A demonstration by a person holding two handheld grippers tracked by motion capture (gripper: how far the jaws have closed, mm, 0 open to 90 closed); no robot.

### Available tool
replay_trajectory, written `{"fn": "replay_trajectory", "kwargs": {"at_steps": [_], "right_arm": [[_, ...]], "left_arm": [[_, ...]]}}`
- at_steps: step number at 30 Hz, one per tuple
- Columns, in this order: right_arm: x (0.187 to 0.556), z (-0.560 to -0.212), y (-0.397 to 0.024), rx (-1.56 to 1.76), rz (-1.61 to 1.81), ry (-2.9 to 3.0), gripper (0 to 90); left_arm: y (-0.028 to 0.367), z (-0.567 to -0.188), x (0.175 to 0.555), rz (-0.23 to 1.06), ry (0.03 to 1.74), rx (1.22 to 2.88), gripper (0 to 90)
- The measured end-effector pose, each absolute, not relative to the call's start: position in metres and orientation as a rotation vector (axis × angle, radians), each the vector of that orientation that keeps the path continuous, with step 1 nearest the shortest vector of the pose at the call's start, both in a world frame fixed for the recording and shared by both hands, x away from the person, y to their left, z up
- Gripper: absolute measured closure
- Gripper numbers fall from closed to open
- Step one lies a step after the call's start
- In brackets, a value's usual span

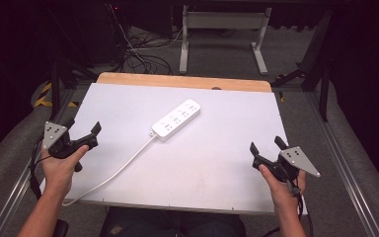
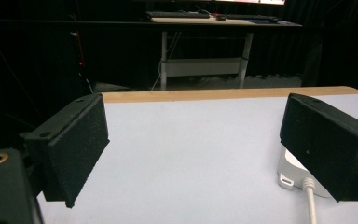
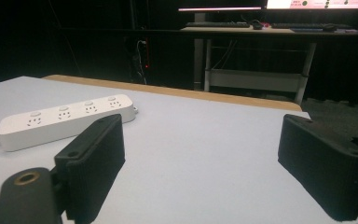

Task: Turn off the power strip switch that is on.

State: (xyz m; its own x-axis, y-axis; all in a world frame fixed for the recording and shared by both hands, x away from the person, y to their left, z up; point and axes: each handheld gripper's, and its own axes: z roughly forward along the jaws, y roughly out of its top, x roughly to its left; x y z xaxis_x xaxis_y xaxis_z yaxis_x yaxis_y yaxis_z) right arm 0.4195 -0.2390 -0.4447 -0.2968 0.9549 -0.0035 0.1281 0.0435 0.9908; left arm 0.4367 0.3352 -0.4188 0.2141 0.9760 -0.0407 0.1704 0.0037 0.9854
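A white power strip (image 1: pixel 176 119) with several sockets lies slantwise near the middle of the white table top (image 1: pixel 212 163); its white cord (image 1: pixel 121 168) runs down to the table's front left edge. The strip's cord end (image 2: pixel 298 175) peeks out behind my left gripper's right jaw, and the whole strip (image 3: pixel 63 120) lies at the left in the right gripper view. My left gripper (image 1: pixel 85 130) is held open over the table's left edge, nothing between its jaws. My right gripper (image 1: pixel 267 145) is held open at the front right, also holding nothing.
A wooden strip (image 1: pixel 182 81) borders the table's far edge. Beyond it stand a white desk frame (image 1: pixel 222 22) and a tangle of cables (image 1: pixel 143 52) on the floor. Grey rails (image 1: pixel 345 163) flank the table on both sides.
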Motion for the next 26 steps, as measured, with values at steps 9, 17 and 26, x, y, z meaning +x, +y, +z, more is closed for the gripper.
{"fn": "replay_trajectory", "kwargs": {"at_steps": [9,17,26], "right_arm": [[0.4193,-0.4450,-0.2387,1.132,1.342,1.545,15.1],[0.4192,-0.4448,-0.2380,1.130,1.344,1.545,15.1],[0.4228,-0.4467,-0.2392,1.137,1.360,1.551,15.1]], "left_arm": [[0.3361,-0.4194,0.4372,0.937,1.182,1.405,8.2],[0.3361,-0.4194,0.4369,0.934,1.182,1.406,8.2],[0.3380,-0.4217,0.4393,0.932,1.192,1.404,8.3]]}}
